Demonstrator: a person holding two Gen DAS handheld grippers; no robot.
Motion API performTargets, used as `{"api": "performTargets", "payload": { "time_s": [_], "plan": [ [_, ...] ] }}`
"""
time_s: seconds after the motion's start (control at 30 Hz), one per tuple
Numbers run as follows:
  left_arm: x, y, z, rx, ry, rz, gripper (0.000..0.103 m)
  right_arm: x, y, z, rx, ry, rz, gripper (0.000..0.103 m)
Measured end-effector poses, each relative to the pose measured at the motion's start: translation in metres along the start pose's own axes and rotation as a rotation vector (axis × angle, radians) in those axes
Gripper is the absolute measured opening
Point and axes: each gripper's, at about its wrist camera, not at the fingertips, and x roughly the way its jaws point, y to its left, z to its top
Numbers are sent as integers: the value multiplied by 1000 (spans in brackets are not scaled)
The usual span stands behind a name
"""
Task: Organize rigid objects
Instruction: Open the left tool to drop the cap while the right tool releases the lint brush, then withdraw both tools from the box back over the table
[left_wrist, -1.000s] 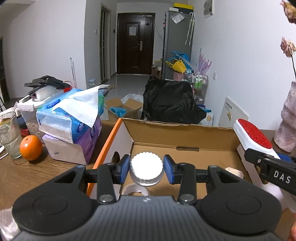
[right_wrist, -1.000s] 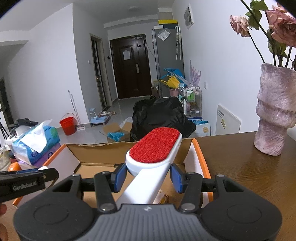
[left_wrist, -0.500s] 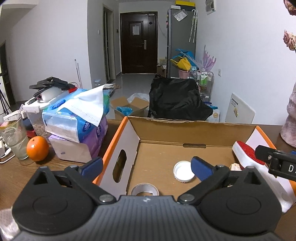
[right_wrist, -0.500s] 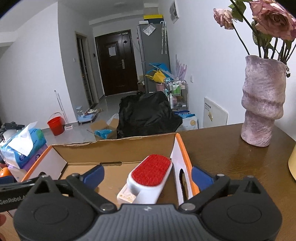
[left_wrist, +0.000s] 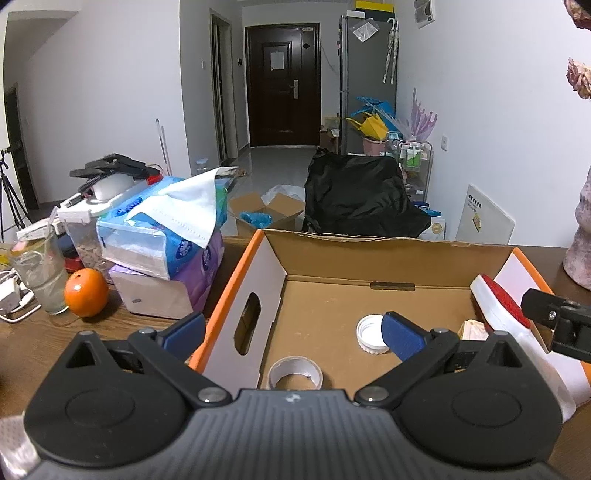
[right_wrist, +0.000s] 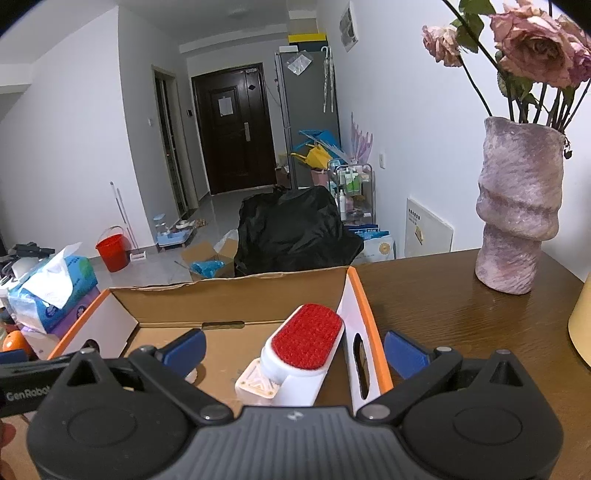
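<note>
An open cardboard box with orange edges (left_wrist: 266, 266) (right_wrist: 236, 299) stands on the wooden table. Inside lie a white ribbed lid (left_wrist: 371, 334), a roll of tape (left_wrist: 294, 373) and a white lint brush with a red pad (left_wrist: 506, 317) (right_wrist: 306, 350), which leans against the box's right wall. My left gripper (left_wrist: 293, 330) is open and empty over the box's near left edge. My right gripper (right_wrist: 293, 347) is open and empty, its fingers either side of the brush and apart from it.
Tissue packs (left_wrist: 162, 236), an orange (left_wrist: 86, 297) and a glass (left_wrist: 38, 273) stand left of the box. A purple vase with dried roses (right_wrist: 517, 206) stands on the table to the right. A small beige item (left_wrist: 474, 328) lies in the box.
The left gripper opened and let the white lid drop into the box. The right gripper opened and let go of the lint brush, which now rests in the box. Both drew back a little.
</note>
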Motion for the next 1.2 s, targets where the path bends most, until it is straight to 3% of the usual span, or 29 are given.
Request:
{"api": "performTargets", "payload": {
  "time_s": [0.47,1.2],
  "plan": [
    [-36,11,-14,2,-47,0,103,-35,-2,-14,-38,-33,14,103],
    [-104,33,-62,26,-104,21,103,-100,-3,-58,-118,-60,25,103]
  ]
}}
